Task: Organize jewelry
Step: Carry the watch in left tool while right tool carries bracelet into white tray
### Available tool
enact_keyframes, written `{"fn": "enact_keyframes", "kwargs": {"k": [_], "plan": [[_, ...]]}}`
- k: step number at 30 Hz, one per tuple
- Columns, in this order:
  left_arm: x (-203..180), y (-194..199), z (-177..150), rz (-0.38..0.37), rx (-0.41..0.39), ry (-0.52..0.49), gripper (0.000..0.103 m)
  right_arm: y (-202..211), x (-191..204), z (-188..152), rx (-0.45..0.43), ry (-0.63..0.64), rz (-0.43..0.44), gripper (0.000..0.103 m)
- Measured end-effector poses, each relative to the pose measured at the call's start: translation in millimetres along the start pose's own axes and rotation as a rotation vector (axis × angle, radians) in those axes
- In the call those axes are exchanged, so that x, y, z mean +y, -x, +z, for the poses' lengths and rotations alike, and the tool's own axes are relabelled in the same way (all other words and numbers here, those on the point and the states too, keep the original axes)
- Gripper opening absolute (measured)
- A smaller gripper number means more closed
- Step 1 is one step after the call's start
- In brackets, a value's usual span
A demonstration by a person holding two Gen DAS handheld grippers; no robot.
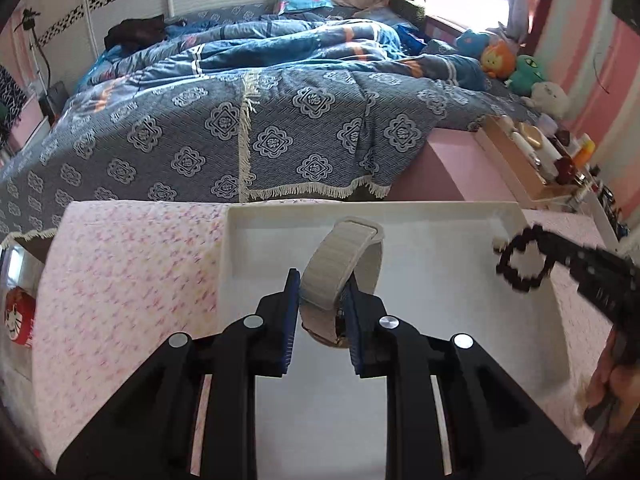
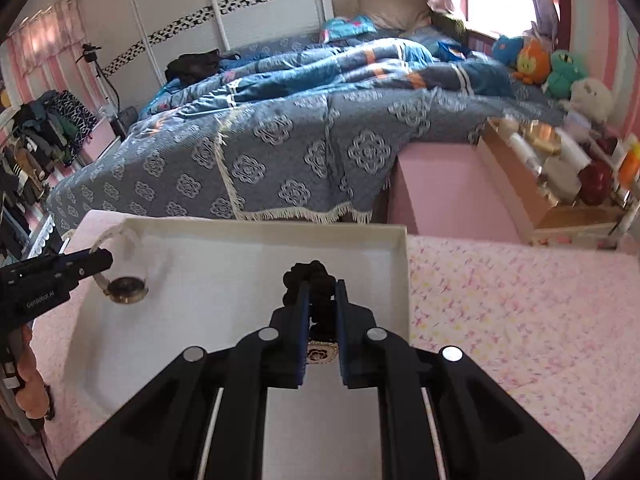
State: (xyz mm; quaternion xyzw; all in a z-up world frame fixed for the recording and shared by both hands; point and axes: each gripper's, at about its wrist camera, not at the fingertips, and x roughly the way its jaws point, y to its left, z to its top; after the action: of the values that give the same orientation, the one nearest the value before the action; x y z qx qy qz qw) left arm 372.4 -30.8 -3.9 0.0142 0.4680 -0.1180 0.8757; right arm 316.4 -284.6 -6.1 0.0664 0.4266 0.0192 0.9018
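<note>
Watch: a beige-strapped watch (image 1: pixel 340 276) with a gold-rimmed dark face hangs over the left half of the white tray (image 1: pixel 440 216), its looped band pinched, its face lowest and seemingly just above the tray floor.
Bracelet: a black beaded bracelet (image 1: pixel 524 260) with a small ornate charm is held over the tray's right half, near the far right corner.
Left gripper: the left gripper (image 1: pixel 322 300) is closed most of the way on the watch band, blue pads pressing the strap from both sides.
Right gripper: the right gripper (image 2: pixel 322 304) is nearly closed, clamping the bracelet's beads between its pads, the charm dangling beneath.
Tray: it sits on a pink-flecked cloth (image 1: pixel 132 264), otherwise bare inside.
Room: an unmade bed under a blue patterned spread (image 1: pixel 248 128), plush toys by the window, a box of bottles to the right.
Stage: by the look of it, both pieces are about to be set down.
Risk: the watch is gripped by soft strap alone, so it may swing or slip and knock its face on the tray; the bracelet, near the rim, could catch the wall or drop outside onto the cloth if released too far right.
</note>
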Motion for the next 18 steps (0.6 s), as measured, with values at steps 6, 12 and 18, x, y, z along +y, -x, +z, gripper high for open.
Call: {"fn": "enact_keyframes", "kwargs": {"k": [6,12,18], "plan": [[-3.9,-26.5,-2.9,0.045,0.045,-0.020,0.020,-21.6,-2.5,-9.9,0.031,0.045,-0.105,0.012],[-9.8,-31.9,-8.2,0.048,0.077,-0.035,0.020,-29.2,-5.0,-10.1,0.072,0.052,-0.128,0.014],[-8.7,-30.8,-14.3,0.027,0.091,-0.028,0.026,-33.5,-7.3,-10.4,0.091,0.046,-0.136,0.017]]}}
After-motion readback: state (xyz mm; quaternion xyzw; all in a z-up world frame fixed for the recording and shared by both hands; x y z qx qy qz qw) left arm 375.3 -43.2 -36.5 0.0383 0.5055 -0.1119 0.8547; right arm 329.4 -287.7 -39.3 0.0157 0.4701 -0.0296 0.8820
